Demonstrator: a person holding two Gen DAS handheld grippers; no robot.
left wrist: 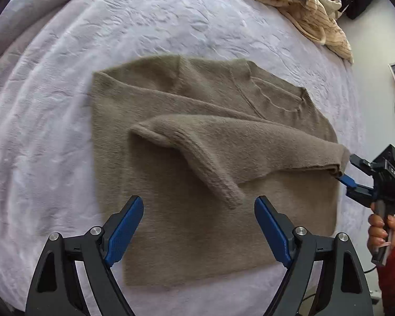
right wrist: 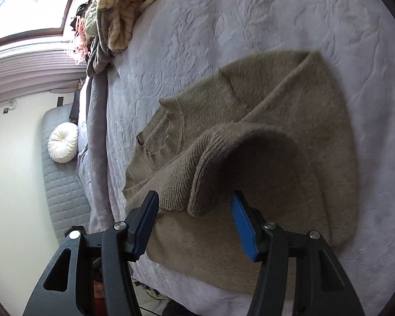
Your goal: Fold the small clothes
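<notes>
While the sweater [left wrist: 187, 142] is lying flat in the middle of the bed [left wrist: 52, 137], both sleeves are already resting folded across its body, the near one arching up with its cuff near the left gripper [left wrist: 198, 226]. That gripper is hovering with jaws wide and nothing between them. The right gripper [right wrist: 194, 221], at the sweater's right edge, is standing with jaws parted, the fold of the sleeve lying between them but not pinched. Judging by this, the body is still waiting to be folded over.
</notes>
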